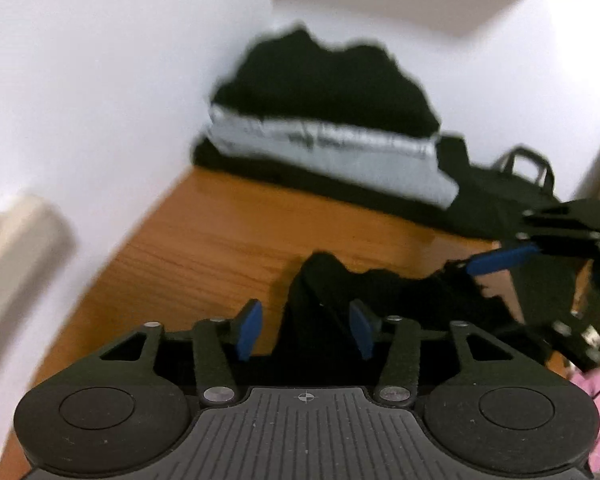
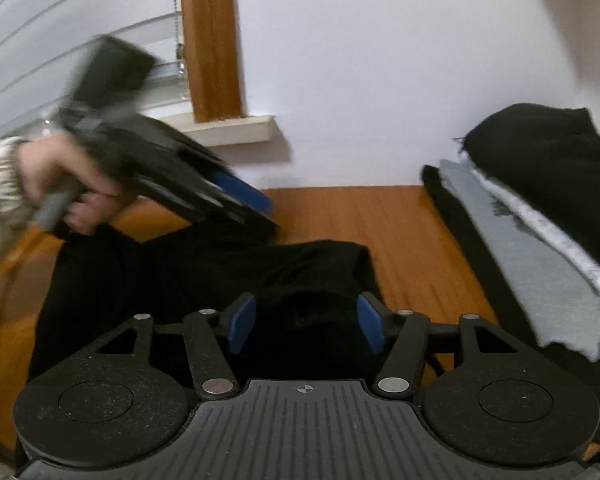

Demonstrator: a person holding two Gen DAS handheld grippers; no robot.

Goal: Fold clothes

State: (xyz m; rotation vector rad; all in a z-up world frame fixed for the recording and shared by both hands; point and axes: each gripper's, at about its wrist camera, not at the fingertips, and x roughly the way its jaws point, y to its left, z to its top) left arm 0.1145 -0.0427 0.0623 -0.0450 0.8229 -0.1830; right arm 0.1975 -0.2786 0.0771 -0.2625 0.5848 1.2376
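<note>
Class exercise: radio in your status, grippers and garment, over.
Left gripper open, right gripper open. Black garment between both. Folded stack behind, clear.

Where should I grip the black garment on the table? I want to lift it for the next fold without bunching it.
Judging from its pose, take the black garment at its far edge, coming from above with the jaws astride a single fold. It lies crumpled on the wooden table, and that raised edge stands free of the folded pile behind it.
</note>
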